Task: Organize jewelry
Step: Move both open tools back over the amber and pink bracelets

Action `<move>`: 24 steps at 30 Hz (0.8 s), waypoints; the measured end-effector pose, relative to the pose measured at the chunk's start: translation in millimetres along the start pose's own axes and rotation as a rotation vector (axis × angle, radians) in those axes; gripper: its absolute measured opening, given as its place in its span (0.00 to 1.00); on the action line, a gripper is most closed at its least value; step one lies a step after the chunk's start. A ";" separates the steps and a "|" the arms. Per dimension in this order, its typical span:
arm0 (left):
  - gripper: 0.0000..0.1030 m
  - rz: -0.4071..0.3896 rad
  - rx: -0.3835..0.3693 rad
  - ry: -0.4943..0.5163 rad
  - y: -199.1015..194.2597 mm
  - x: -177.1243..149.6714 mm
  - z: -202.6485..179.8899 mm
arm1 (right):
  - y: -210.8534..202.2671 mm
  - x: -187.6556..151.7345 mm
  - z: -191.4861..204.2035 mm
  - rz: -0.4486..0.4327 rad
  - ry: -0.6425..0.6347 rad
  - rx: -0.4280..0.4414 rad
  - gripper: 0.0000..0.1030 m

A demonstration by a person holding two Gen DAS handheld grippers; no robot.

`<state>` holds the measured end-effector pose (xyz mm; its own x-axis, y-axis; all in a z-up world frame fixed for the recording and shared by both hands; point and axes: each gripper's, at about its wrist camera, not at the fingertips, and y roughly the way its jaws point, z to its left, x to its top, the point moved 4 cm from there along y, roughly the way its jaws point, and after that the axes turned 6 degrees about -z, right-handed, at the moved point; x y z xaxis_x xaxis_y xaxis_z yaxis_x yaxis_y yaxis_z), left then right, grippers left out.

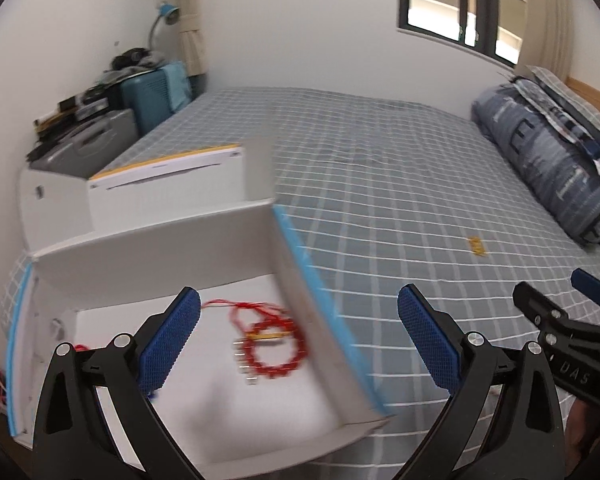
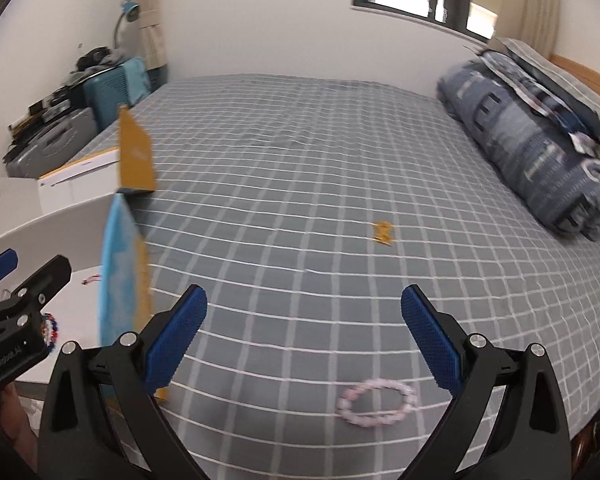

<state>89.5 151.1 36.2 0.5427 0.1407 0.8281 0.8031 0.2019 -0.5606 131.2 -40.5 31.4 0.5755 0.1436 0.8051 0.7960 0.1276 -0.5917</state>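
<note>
A white open box (image 1: 304, 280) with a blue rim lies on the bed. Inside it are a red bead bracelet (image 1: 274, 347) and red cord. My left gripper (image 1: 300, 340) is open and empty, hovering over the box's right wall. My right gripper (image 2: 302, 340) is open and empty above the bed sheet. A pink bead bracelet (image 2: 376, 398) lies on the sheet just in front of it, between the fingers. A small gold piece (image 2: 383, 233) lies farther out on the sheet and also shows in the left wrist view (image 1: 477, 246). A red, white and blue bracelet (image 2: 51, 330) peeks out in the box.
The bed has a grey checked sheet (image 2: 300, 160). A folded blue quilt (image 2: 532, 148) lies at the right. A second white box (image 1: 168, 184) with a yellow edge stands behind the open box. Suitcases (image 1: 100, 136) and clutter stand beyond the bed's left side.
</note>
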 end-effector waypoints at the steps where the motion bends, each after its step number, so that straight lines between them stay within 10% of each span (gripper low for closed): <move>1: 0.94 0.005 -0.009 0.010 1.9 0.1 -10.0 | -1.3 -1.9 -8.1 0.001 0.004 -0.007 0.91; 24: 0.94 0.238 -0.155 0.132 129.5 34.9 -210.2 | 40.0 -69.2 -118.5 0.220 0.061 -0.061 0.91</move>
<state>264.2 -21.5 -6.7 0.7392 0.0376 0.6725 0.6720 0.0267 -0.7401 145.4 -161.7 -43.1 0.7454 0.1015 0.6588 0.6586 0.0400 -0.7514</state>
